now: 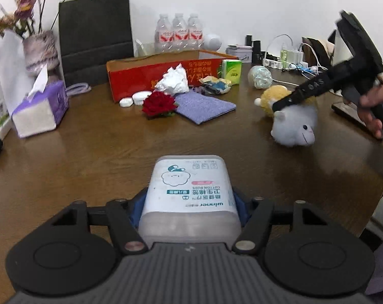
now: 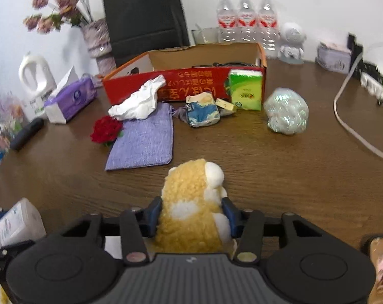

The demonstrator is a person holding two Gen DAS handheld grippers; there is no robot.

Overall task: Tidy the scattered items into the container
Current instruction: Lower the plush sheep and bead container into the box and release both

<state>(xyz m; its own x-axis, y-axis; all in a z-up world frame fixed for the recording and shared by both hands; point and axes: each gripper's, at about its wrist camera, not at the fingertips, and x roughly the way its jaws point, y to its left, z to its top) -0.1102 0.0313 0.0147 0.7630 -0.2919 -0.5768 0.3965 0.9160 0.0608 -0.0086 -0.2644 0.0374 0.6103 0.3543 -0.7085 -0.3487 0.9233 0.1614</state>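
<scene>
While the left gripper [image 1: 189,202] clamps the cotton-bud box [image 1: 189,190] and the right gripper [image 2: 191,217] clamps the plush sheep [image 2: 194,202], the red container [image 2: 181,86] lies straight ahead at upper centre; the right looks nearer.

Fleecy, nubbly pile on the plush sheep [image 2: 191,202] pinched in the right tongs [image 2: 191,215], frosted smooth plastic on the cotton-bud box [image 1: 189,190] in the left tongs [image 1: 189,202], and ahead of both a woven purple cloth pouch [image 2: 143,139] on the wood-grain, softly glossy tabletop [image 2: 280,177].
</scene>
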